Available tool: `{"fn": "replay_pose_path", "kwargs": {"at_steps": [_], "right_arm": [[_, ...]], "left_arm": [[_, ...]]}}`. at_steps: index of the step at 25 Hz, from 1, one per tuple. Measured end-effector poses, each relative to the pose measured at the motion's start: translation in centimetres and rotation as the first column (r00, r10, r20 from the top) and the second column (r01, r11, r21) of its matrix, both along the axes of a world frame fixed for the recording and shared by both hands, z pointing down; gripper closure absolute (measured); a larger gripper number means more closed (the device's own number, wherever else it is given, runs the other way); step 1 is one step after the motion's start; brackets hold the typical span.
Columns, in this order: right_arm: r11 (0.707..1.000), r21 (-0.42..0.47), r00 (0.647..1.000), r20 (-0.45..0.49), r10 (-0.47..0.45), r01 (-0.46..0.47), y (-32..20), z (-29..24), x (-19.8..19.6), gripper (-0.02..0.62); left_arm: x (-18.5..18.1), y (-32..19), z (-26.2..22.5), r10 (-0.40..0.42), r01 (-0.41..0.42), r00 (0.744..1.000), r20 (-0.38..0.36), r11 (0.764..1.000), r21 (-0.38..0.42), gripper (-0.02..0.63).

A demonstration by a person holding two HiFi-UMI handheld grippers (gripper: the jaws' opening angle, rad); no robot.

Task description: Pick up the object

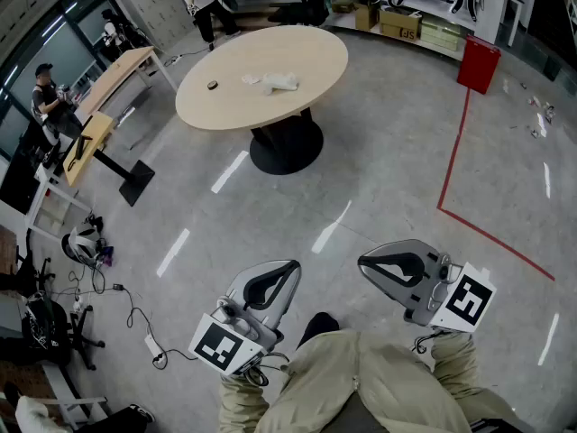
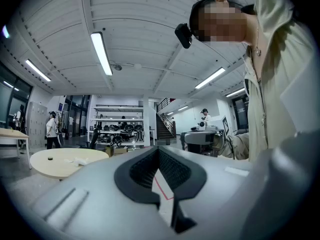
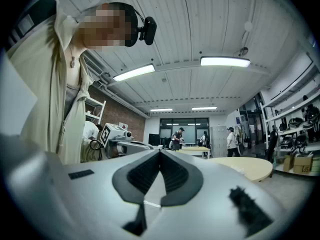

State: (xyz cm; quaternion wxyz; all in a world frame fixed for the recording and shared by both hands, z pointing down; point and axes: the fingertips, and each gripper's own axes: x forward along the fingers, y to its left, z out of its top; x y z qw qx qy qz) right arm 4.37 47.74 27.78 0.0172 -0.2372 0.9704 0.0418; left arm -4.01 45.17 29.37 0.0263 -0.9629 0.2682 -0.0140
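A round beige table (image 1: 315, 57) stands far ahead on a black pedestal. On it lie a crumpled white object (image 1: 281, 81), a small white scrap (image 1: 251, 78) and a small dark round object (image 1: 213, 85). My left gripper (image 1: 290, 266) and right gripper (image 1: 364, 262) are held low in front of the person's legs, far from the table. Both are shut with nothing between the jaws. In the left gripper view the left gripper (image 2: 159, 149) points toward the table (image 2: 65, 165). The right gripper (image 3: 160, 152) has the table (image 3: 247, 167) off to its right.
A red bin (image 1: 478, 64) and a red tape line (image 1: 451, 165) are on the floor to the right. Wooden desks (image 1: 113, 79) stand at the left, with cables (image 1: 135, 318) and a person (image 1: 50, 97) nearby. Shelves with boxes (image 1: 401, 21) line the back.
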Motion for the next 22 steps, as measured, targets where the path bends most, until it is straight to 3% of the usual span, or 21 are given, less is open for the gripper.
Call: {"fn": "replay_pose_path", "kwargs": {"at_steps": [8,17,22], "right_arm": [[1.000,-0.021,1.000,-0.003,0.010,-0.010,-3.9,1.4,-0.4,0.592],[0.999,-0.038,0.999,-0.035,0.033,-0.034,-12.9,1.8,-2.6,0.592],[0.997,-0.052,0.997,-0.044,0.058,-0.060,-19.2,1.5,-3.2,0.592]], "left_arm": [[-0.3,-4.1,1.1,0.009,-0.009,1.000,0.007,1.000,-0.017,0.600],[-1.4,-13.6,2.0,0.051,-0.052,0.999,-0.010,0.996,-0.071,0.601],[-2.5,-20.0,1.4,0.060,-0.061,0.997,-0.039,0.998,-0.021,0.600]]}}
